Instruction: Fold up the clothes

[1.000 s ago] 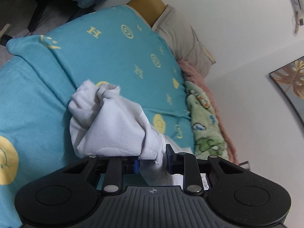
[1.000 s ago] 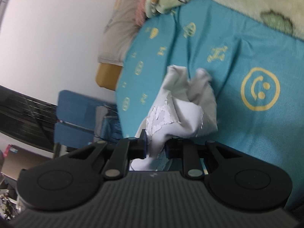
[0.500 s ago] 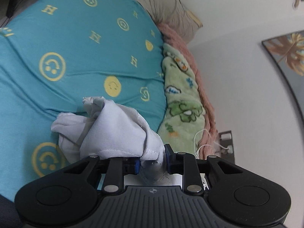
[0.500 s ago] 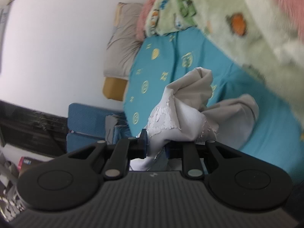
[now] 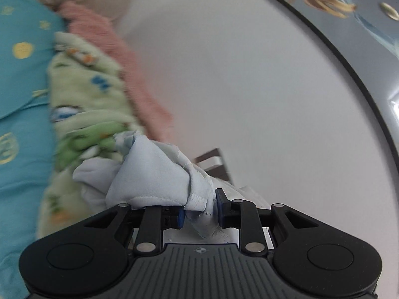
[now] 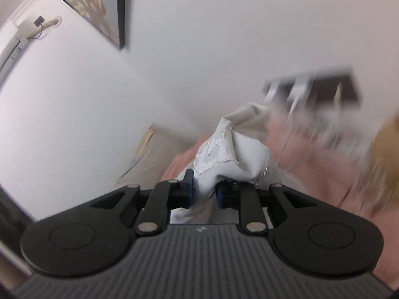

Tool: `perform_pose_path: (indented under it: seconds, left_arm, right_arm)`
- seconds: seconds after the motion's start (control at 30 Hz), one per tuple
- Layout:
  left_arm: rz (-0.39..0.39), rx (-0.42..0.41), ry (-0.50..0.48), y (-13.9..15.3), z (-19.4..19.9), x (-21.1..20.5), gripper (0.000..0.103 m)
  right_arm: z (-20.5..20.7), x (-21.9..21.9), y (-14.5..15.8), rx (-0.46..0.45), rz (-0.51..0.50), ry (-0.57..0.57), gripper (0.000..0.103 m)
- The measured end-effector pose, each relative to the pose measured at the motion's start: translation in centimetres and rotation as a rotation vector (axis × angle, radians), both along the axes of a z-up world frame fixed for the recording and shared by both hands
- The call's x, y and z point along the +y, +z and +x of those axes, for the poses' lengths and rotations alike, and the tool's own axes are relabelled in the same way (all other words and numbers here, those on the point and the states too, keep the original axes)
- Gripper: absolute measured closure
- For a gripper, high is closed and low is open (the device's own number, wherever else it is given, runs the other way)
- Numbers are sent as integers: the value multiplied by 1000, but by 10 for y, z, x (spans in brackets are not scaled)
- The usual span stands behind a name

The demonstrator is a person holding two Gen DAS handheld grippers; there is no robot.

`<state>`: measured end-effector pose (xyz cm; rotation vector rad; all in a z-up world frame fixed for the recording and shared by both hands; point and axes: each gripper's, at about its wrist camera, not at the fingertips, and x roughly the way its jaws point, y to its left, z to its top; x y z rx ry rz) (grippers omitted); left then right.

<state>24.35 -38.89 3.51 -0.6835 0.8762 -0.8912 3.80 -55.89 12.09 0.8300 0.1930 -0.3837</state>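
Note:
My left gripper (image 5: 199, 208) is shut on a bunched edge of a white garment (image 5: 152, 174), which hangs crumpled in front of the jaws, lifted off the bed. My right gripper (image 6: 204, 190) is shut on another part of the white garment (image 6: 239, 149), where a cracked white print shows. Both views point up toward the wall, and the right wrist view is blurred by motion. The rest of the garment is hidden below the grippers.
A teal bedsheet (image 5: 22, 104) with yellow marks lies at left, with a green blanket (image 5: 82, 94) and a pink blanket (image 5: 129, 64) along the white wall (image 5: 249, 87). A framed picture (image 5: 344, 12) hangs on it. A beige pillow (image 6: 147, 164) lies by the wall.
Both grippers have swung upward with the garment, from looking down at the teal sheet to facing the wall and the blankets. Both grips have stayed shut on the cloth.

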Motion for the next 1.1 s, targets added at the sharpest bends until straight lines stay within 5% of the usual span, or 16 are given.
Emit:
perform_pose_path:
  seconds: [0.1, 0.2, 0.3, 0.43, 0.53, 0.57, 0.7, 0.73, 0.87, 1.1]
  left_arm:
    - [68, -65, -38, -30, -9, -30, 76]
    - [213, -57, -90, -87, -25, -37, 77]
    - [303, -47, -137, -134, -42, -23, 77]
    - [314, -78, -154, -146, -53, -8, 76]
    - [369, -133, -151, -132, -55, -12, 67]
    - [388, -149, -151, -127, -57, -13, 52]
    - [450, -231, -130, -92, -74, -7, 12]
    - [460, -262, -122, -81, -82, -2, 9]
    - [464, -372, -107, -42, -118, 23, 1]
    - [473, -560, -57, 20, -193, 73, 0]
  right_arm:
    - [-10, -15, -33, 60, -15, -65, 82]
    - [-23, -18, -90, 219, 54, -79, 82]
    - [-44, -6, -137, 282, 134, -53, 82]
    - [-54, 15, -145, 273, 92, -48, 81]
    - [-54, 17, -139, 297, 84, -60, 77]
    - [-53, 13, -134, 316, 91, -58, 74]
    - [-63, 19, -112, 329, 81, -35, 20]
    - [-67, 25, -103, 325, 52, -32, 16]
    - [-85, 52, -69, 304, -66, -19, 17]
    - [-123, 113, -16, 256, -238, -7, 17]
